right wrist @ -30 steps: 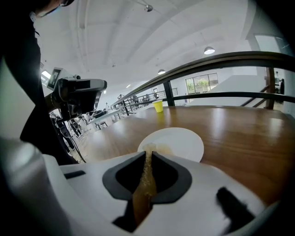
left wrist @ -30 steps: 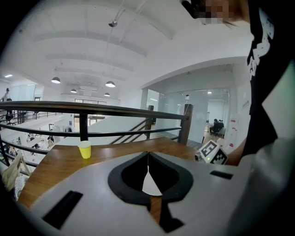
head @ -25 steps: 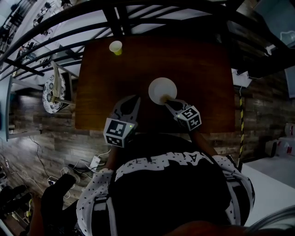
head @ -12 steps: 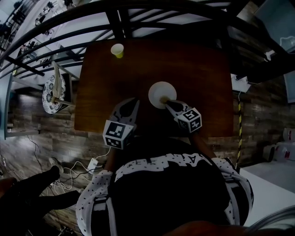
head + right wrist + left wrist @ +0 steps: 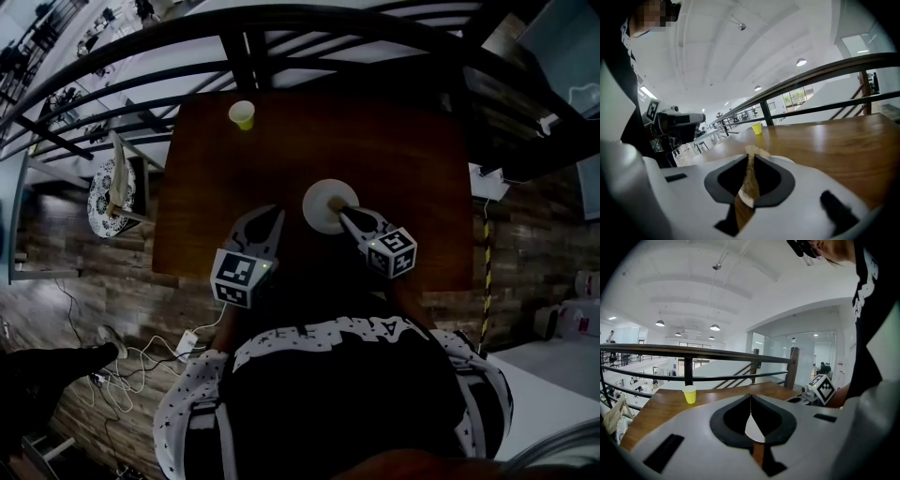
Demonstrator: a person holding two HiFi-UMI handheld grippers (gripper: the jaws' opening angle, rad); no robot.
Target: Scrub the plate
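One yellow cup [image 5: 242, 114] stands upright near the table's far left corner, in the upper left of the head view, well apart from everything else. There is one brown wooden table [image 5: 403, 159], with one dark railing [image 5: 281, 19] curving beyond its far edge.

There are two grippers. The left gripper [image 5: 269, 217] sits left of centre in the head view, over the near part of the table. It points up the frame with a slight lean to the right, and its marker cube hangs past the table's near edge. Its own view shows the jaws brought together at the tips with nothing clamped between them. It stands just beside the plate's left edge, apart from it.

The one white plate [image 5: 321, 212] lies flat at the middle of the table.

The right gripper [image 5: 343, 210] reaches in from the lower right and slants up and to the left. Its tips are over the plate's right part. Its jaws are clamped on one thin tan scrub pad [image 5: 749, 180], which sticks out ahead of them over the plate.
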